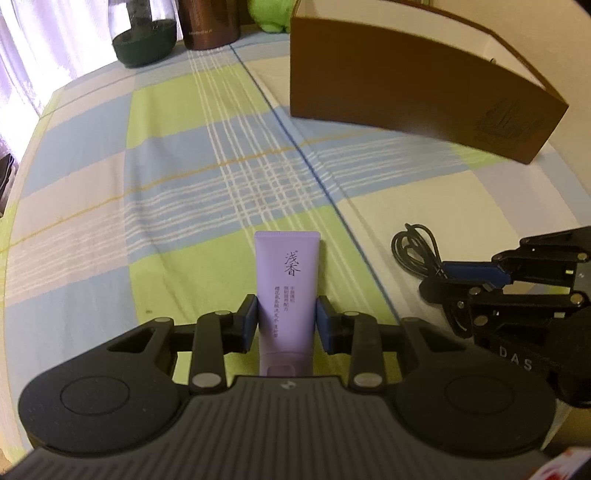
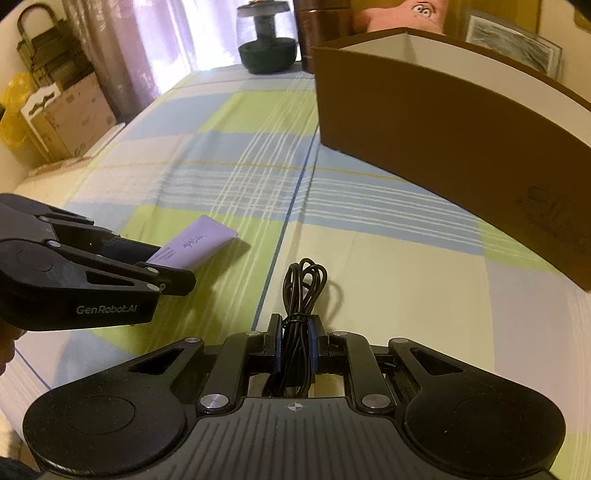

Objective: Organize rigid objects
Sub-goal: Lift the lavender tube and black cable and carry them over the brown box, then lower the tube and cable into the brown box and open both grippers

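Note:
My left gripper (image 1: 286, 317) is shut on a purple tube (image 1: 286, 280) with Chinese lettering, its blue pads pressing both sides of the tube just above the checked cloth. The tube also shows in the right wrist view (image 2: 195, 245). My right gripper (image 2: 294, 339) is shut on a coiled black cable (image 2: 301, 291), whose loop sticks out past the pads. The cable (image 1: 413, 247) and the right gripper (image 1: 476, 275) also show at the right of the left wrist view. A brown open box (image 1: 406, 85) stands ahead on the right; it fills the upper right of the right wrist view (image 2: 443, 122).
The table carries a blue, green and cream checked cloth (image 1: 184, 177). At the far edge stand a dark round lamp-like object (image 1: 144, 40), a brown cylinder (image 1: 210, 26) and a green plush toy (image 1: 269, 14). Cardboard boxes (image 2: 62, 107) sit on the floor to the left.

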Tool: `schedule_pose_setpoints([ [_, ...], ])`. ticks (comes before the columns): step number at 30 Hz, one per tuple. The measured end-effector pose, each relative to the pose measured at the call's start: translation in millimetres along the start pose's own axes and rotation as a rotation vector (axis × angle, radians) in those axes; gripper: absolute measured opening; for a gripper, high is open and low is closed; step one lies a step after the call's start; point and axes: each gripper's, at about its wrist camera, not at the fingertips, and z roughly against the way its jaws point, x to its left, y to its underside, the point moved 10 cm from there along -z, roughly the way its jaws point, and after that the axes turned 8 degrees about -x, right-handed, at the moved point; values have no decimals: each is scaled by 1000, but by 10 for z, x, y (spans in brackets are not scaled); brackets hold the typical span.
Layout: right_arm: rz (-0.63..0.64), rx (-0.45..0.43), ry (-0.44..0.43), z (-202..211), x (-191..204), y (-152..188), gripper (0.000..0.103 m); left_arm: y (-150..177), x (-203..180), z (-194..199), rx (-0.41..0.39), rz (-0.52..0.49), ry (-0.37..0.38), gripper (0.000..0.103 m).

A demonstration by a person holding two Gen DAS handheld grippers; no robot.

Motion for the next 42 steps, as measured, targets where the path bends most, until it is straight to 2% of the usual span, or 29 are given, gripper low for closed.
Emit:
schedule_pose_setpoints([
  [10,-77,-87,20,317,-212,-341,10,-460,-183,222,-79,-33,35,29],
  [21,-180,-234,74,716,-720,-995,10,-1322,-527,355,-209,-89,86,29],
  [32,-245,-366,139,924,-1397,-1692,10,-2182,-795,145,-295,-111,105,29],
  [42,-262,-356,164,654,-1758,-1914,10,-2546,-901,-247,-275,-116,102,29],
])
